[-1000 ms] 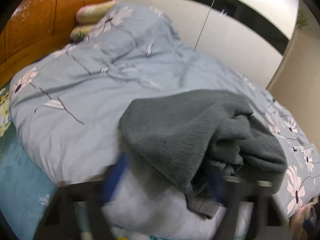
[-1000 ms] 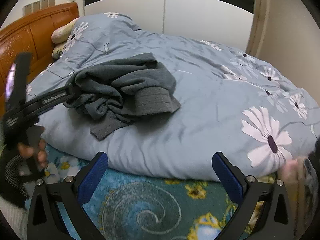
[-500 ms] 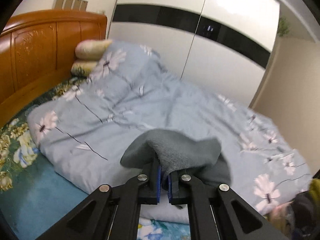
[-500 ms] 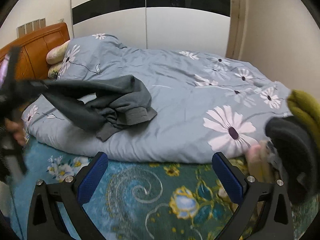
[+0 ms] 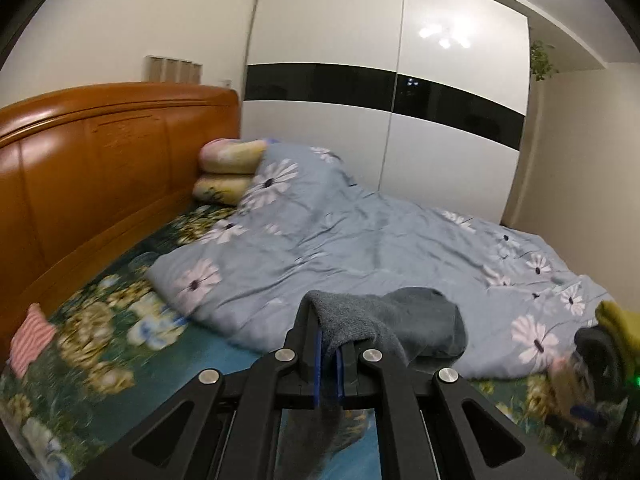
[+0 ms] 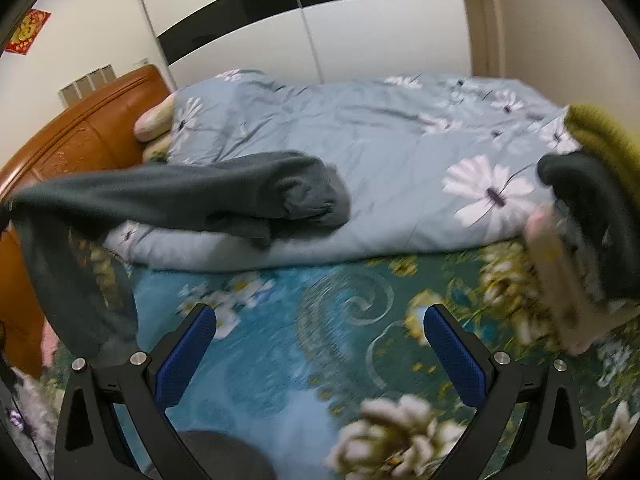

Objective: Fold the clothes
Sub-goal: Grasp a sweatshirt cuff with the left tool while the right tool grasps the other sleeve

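Observation:
A dark grey sweater (image 6: 224, 196) lies partly on the blue flowered duvet (image 6: 400, 152), one end pulled up and stretched off to the left edge of the right wrist view. My left gripper (image 5: 328, 354) is shut on a fold of that grey sweater (image 5: 384, 320), which drapes over its fingers and hangs down between them. My right gripper (image 6: 320, 340) hovers open over the teal flowered sheet (image 6: 320, 320), with nothing between its blue pads (image 6: 454, 354).
An orange wooden headboard (image 5: 100, 168) and two pillows (image 5: 228, 168) stand at the left. A white wardrobe (image 5: 400, 112) backs the bed. A striped pink cloth (image 5: 30, 338) lies on the sheet. A hand with a dark and olive sleeve (image 6: 588, 200) is at the right.
The left gripper closed on the grey sweater and lifted it up and away from the duvet, stretching it out. The right gripper rose and tilted, staying open.

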`<state>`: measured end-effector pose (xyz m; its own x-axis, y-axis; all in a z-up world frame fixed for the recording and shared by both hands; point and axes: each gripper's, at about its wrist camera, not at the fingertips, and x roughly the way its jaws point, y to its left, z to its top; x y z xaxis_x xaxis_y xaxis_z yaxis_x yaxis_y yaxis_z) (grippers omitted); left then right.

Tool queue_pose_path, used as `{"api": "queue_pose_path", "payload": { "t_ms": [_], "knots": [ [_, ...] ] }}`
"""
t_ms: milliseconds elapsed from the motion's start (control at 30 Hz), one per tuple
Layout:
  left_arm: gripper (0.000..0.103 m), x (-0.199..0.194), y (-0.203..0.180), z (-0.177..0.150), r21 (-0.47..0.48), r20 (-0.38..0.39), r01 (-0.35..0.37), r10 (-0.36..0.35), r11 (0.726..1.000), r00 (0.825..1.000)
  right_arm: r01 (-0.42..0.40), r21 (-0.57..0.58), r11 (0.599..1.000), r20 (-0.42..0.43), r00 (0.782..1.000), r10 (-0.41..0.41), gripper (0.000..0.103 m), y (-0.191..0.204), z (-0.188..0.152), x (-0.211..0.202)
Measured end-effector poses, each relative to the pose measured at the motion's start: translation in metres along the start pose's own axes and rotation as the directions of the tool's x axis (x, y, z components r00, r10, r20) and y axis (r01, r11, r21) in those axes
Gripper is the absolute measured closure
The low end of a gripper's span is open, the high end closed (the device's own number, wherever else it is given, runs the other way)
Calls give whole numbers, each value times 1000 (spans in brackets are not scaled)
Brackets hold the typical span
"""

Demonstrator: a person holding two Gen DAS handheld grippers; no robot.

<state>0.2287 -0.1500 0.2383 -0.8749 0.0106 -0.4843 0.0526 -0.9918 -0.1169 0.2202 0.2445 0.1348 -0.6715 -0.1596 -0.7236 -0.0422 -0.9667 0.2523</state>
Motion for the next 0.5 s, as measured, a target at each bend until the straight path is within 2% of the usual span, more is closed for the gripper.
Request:
{"api": "queue_pose_path", "payload": {
  "t_ms": [67,133,267,367,500],
  "knots": [
    [98,-19,19,-14,18,-9,-37,37,999,999,-32,9,999,-22,999,32,0,4,-7,0],
    [98,-24,36,-27,23,-49,-57,58,998,997,-62,27,998,-43,997,63,0,9,-13,3],
    [98,-24,75,-56,-18,-142,-152,148,988,979,-107,55,993,-64,992,111,0,17,-20,9],
    [98,-25,99,-74,-86,-196,-157,138,984,971,-127,70,989,-70,989,132,0,20,-24,14],
    [98,-20,105,-91,-75,-234,-162,141,984,962,-192,128,973,-126,970,208,0,19,-22,40]
  ]
}}
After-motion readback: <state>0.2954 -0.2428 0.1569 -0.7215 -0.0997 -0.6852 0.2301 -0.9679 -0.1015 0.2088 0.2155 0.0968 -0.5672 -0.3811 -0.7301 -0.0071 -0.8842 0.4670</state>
